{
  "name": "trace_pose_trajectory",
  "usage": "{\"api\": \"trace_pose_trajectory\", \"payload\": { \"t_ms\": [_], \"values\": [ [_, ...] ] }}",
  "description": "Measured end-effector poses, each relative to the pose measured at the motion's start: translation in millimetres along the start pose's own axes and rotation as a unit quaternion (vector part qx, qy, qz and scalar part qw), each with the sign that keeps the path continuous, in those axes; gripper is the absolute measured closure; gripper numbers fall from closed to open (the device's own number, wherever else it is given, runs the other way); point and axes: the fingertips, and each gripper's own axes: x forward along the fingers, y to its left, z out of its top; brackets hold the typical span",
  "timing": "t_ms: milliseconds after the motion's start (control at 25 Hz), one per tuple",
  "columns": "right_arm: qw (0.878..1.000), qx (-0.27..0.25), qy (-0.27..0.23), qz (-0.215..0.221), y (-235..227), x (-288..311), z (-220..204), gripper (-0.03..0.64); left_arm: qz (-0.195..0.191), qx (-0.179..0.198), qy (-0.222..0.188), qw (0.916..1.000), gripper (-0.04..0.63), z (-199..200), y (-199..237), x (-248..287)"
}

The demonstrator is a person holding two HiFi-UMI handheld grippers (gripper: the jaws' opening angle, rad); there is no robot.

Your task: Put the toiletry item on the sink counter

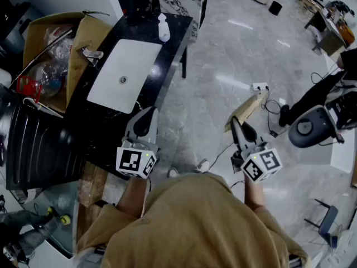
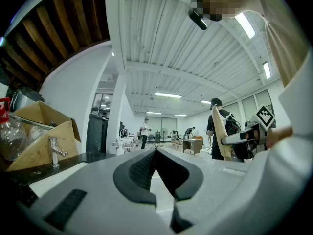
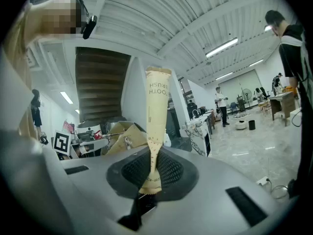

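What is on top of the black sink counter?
A white basin, a faucet and a white bottle are on the counter. The left claw hides part of its near end.

Loose tan fabric top (image 1: 195, 222). Grey plastic left claw (image 1: 152, 111) and right claw (image 1: 234, 121), black ribbed pads (image 2: 142, 173), white black-patterned marker cubes (image 1: 135, 161).

Your left gripper (image 1: 147, 117): held low ahead of your left side, tips pointing forward, jaws pressed together, nothing between them. Your right gripper (image 1: 236, 125): out to right, about level with left, well apart from it, jaws clamped on toothbrush packet (image 1: 246, 108), which sticks out past tips. Left forearm (image 1: 134, 193) and right forearm (image 1: 254, 191) reach forward from torso.
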Motion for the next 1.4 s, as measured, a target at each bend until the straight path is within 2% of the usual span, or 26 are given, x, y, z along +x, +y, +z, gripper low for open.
{"api": "trace_pose_trajectory", "payload": {
  "t_ms": [360,560,800,1000,1160,1400],
  "values": [
    [1.000,-0.011,-0.008,0.002,-38,-17,14,0.595,0.012,0.000,-0.001,0.9999,0.591,4,-29,22],
    [0.999,-0.022,-0.036,0.033,-56,-23,25,0.594,0.027,-0.001,0.002,0.9996,0.591,-1,-44,37],
    [0.998,-0.031,-0.028,0.045,-91,-27,25,0.594,0.045,0.000,0.002,0.9990,0.591,-7,-63,56],
    [0.999,-0.013,-0.015,0.047,-118,-37,18,0.594,0.046,0.003,0.008,0.9989,0.591,-8,-80,71],
    [0.997,-0.006,-0.008,0.070,-120,-16,20,0.593,0.062,0.001,0.015,0.9980,0.591,-8,-75,75],
    [0.995,-0.012,0.005,0.097,-127,32,21,0.592,0.074,-0.022,0.024,0.9967,0.591,-30,-51,103]
  ]
}}
